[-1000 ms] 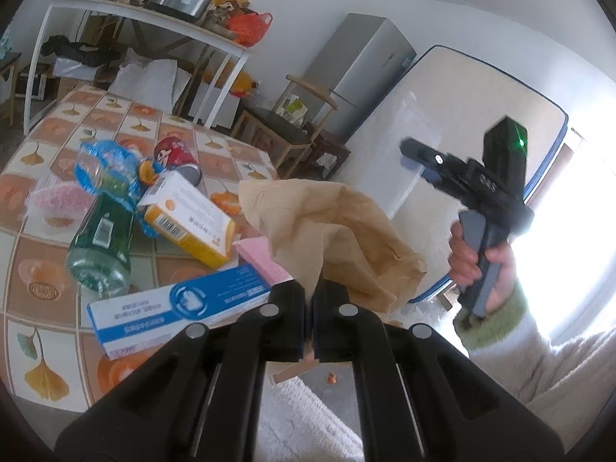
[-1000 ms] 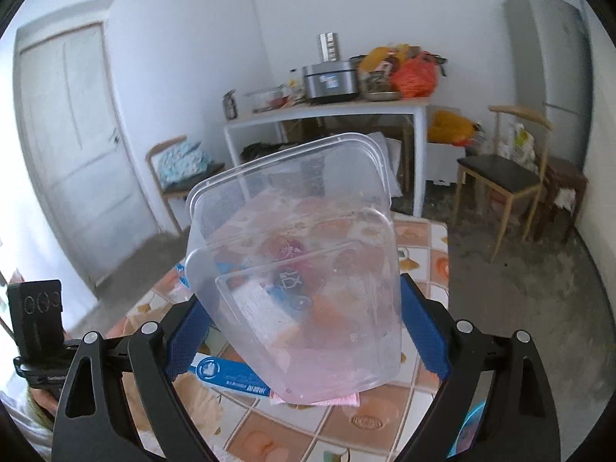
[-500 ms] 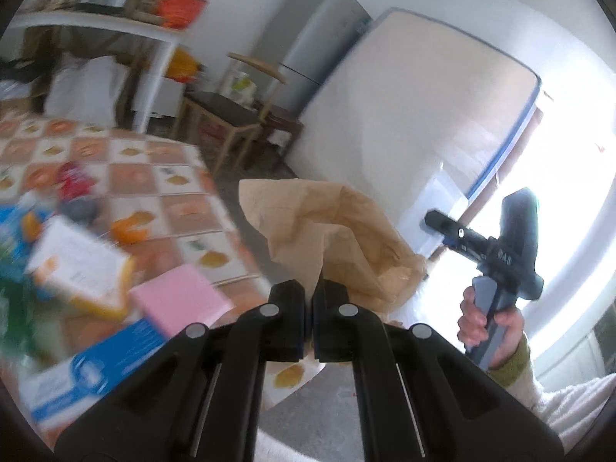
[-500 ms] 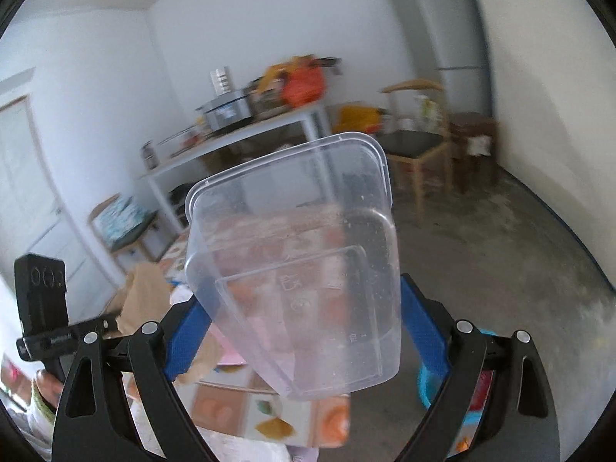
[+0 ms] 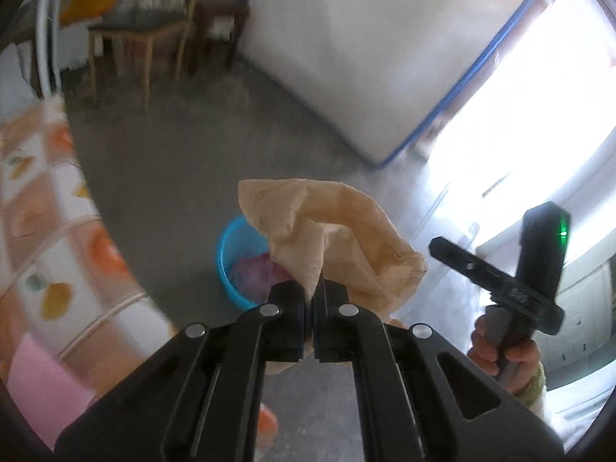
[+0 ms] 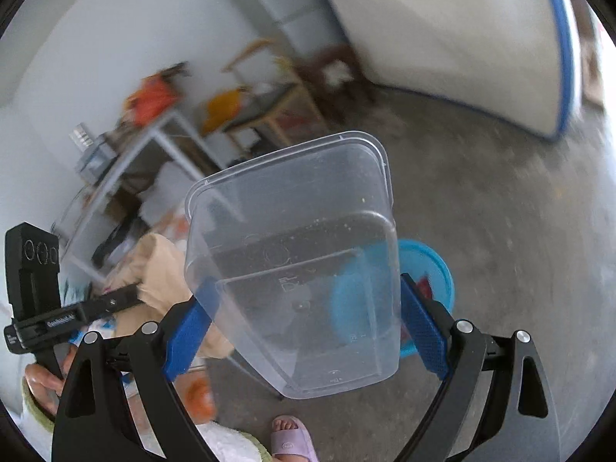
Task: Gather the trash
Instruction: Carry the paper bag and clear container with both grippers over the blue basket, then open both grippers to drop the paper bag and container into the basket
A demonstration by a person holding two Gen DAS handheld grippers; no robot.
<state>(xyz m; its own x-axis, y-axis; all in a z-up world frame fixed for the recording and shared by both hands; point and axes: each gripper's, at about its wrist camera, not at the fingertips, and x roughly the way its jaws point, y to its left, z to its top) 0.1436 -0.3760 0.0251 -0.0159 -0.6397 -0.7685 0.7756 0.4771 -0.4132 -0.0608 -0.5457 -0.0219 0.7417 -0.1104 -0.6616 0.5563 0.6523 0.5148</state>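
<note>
Both views swung off the table since a second ago and now look down at bare grey floor [image 5: 161, 169], with a blue bin [image 6: 435, 269] in sight that wasn't there before. Mattress [image 5: 346, 46], blue-edged, leans against the wall behind. Table [image 5: 42, 208] with tiled orange-print cloth now only at the left edge of the left view, blurred; pink pad [image 5: 38, 381] at its near corner. Wooden chair [image 5: 142, 34] far back.

Bin sits on the floor below and ahead of both grippers, red and purple stuff inside, partly hidden.

Right gripper [image 6: 304, 327]: jaws wide, blue pads [image 6: 188, 327] clamping a clear plastic tub [image 6: 292, 254] by its sides, tub tilted, rim away from camera, bin seen through it.

Left gripper [image 5: 311, 308]: jaws nearly together, pinching a crumpled brown paper bag [image 5: 331, 238] that sticks up and right from the tips, in front of the bin.

Hand [image 5: 500, 354] in green cuff grips the right gripper's handle. Foot in lilac slipper [image 6: 288, 439] on floor at bottom of right view.
</note>
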